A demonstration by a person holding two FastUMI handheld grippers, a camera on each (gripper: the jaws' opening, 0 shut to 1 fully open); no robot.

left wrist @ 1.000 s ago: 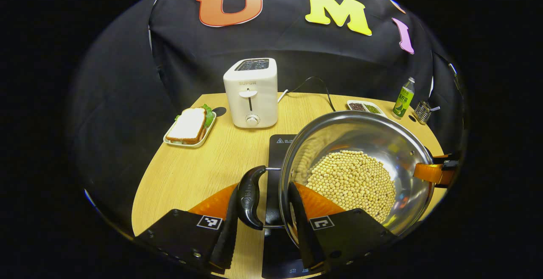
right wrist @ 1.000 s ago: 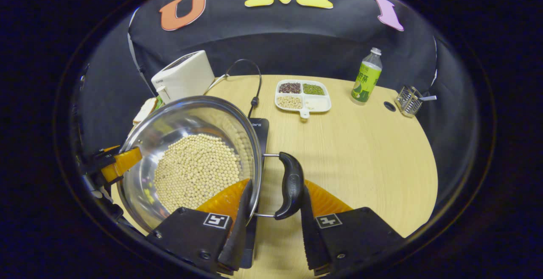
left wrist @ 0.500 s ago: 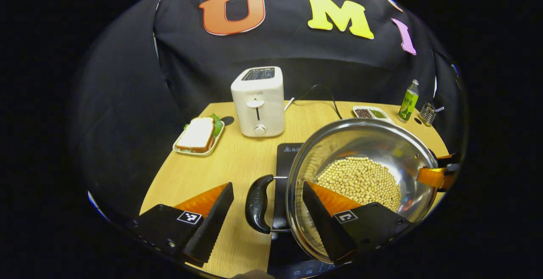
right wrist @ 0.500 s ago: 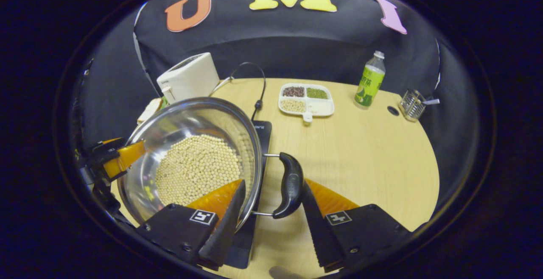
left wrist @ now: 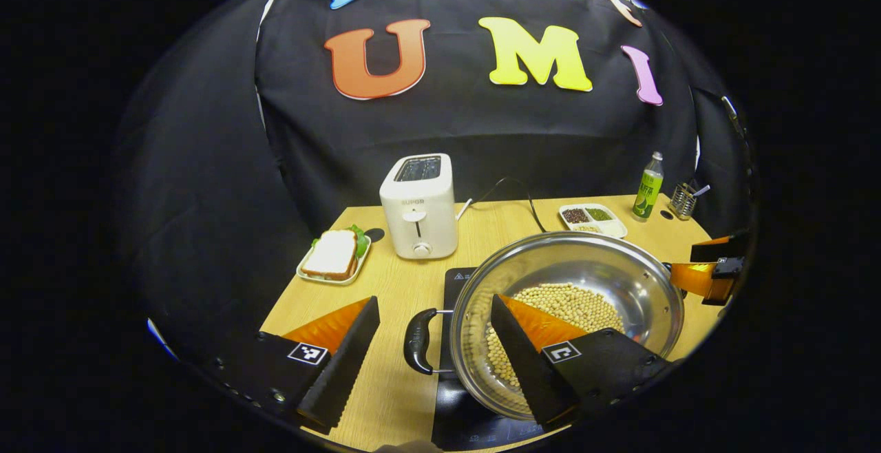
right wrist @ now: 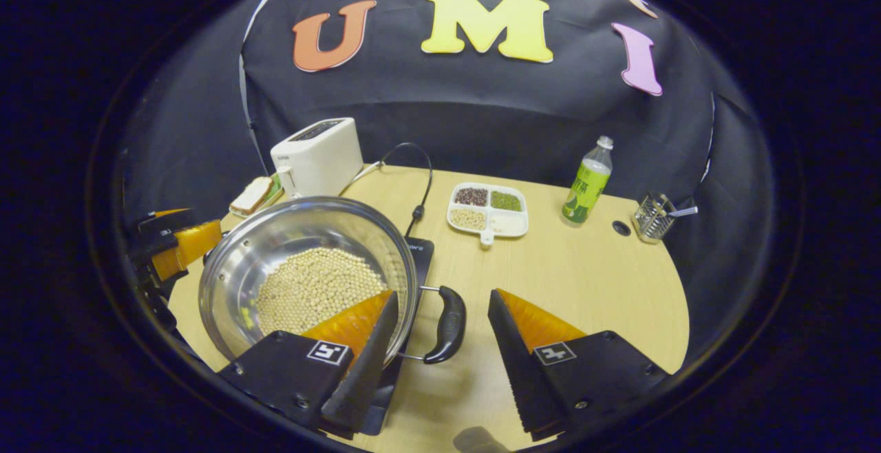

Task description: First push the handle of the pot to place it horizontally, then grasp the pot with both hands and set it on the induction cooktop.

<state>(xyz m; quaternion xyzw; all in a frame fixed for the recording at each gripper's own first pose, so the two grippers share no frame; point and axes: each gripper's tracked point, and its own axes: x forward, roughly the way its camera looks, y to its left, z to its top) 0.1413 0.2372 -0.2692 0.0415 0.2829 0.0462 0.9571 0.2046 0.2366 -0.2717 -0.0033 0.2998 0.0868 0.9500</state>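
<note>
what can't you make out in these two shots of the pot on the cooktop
- Induction cooktop: mostly covered by the pot in the left gripper view; its controls are too small.
- Pot's far handle: hidden behind the rim in the right gripper view.
- Sandwich: partly behind the toaster there.
- Bottle: label too small.

Your left gripper view looks from the pot's [left wrist: 571, 315] left, high and close, toward the back wall. Your right gripper view looks from its right. Both share pot [right wrist: 310, 274], toaster [left wrist: 418, 206] and surface [right wrist: 592, 281].
</note>
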